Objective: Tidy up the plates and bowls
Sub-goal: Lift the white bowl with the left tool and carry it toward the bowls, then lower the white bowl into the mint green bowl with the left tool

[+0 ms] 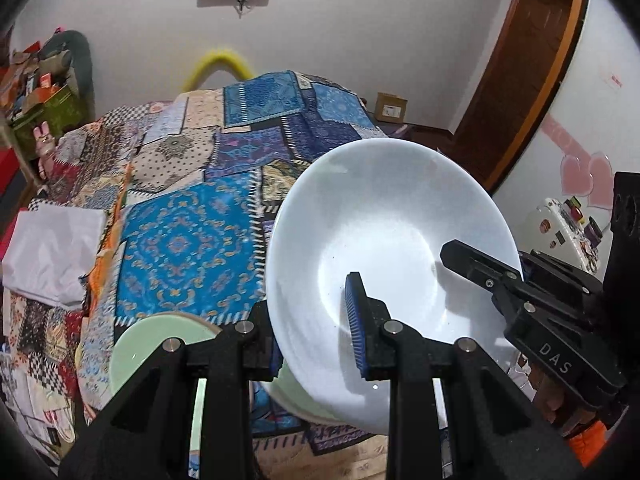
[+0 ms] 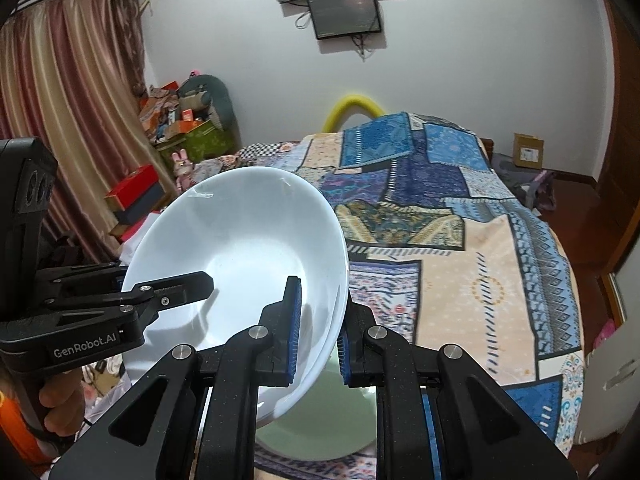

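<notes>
A large white bowl (image 1: 384, 216) hangs tilted above the bed, gripped from both sides. My left gripper (image 1: 312, 336) is shut on its near rim, with the blue pad (image 1: 355, 320) inside the bowl and the other finger behind the wall. My right gripper (image 2: 320, 340) is shut on the opposite rim of the same white bowl (image 2: 244, 240). Each gripper shows in the other's view, with one finger (image 1: 476, 266) (image 2: 180, 286) lying inside the bowl. A pale green plate (image 1: 152, 344) (image 2: 332, 412) lies on the bed under the bowl, partly hidden by it.
A patchwork bedspread (image 1: 192, 240) (image 2: 480, 280) covers the bed ahead. A white folded cloth (image 1: 52, 252) lies at its left edge. Boxes and clutter (image 2: 180, 128) stand by the curtain. A wooden door (image 1: 520, 80) is at the right, and a cardboard box (image 2: 528, 150) sits on the floor.
</notes>
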Available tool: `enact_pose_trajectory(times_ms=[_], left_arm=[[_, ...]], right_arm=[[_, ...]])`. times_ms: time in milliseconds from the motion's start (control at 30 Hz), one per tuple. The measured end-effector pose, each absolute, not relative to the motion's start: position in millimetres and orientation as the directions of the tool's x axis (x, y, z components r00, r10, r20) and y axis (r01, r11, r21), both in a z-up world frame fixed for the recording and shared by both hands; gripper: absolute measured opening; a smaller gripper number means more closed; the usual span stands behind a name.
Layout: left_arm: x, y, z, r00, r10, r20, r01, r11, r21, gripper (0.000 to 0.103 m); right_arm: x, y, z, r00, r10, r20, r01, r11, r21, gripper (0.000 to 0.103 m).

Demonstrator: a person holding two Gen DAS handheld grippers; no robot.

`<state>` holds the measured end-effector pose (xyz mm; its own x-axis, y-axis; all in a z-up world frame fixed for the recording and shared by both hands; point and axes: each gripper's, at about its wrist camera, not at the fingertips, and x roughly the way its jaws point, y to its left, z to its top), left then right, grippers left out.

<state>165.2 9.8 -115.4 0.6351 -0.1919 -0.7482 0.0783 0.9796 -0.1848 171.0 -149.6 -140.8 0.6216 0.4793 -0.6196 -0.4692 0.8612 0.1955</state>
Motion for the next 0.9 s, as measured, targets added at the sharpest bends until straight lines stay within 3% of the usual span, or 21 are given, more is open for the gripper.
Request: enact_pose_trajectory(times_ms=[900], left_arm=[[111, 124, -143, 0.636, -0.075, -0.768, -0.111, 0.976, -0.187, 0.027]], right_arm=[[152, -46, -166, 0.481, 0.586, -0.653, -0.6, 0.762, 0.242, 0.014]])
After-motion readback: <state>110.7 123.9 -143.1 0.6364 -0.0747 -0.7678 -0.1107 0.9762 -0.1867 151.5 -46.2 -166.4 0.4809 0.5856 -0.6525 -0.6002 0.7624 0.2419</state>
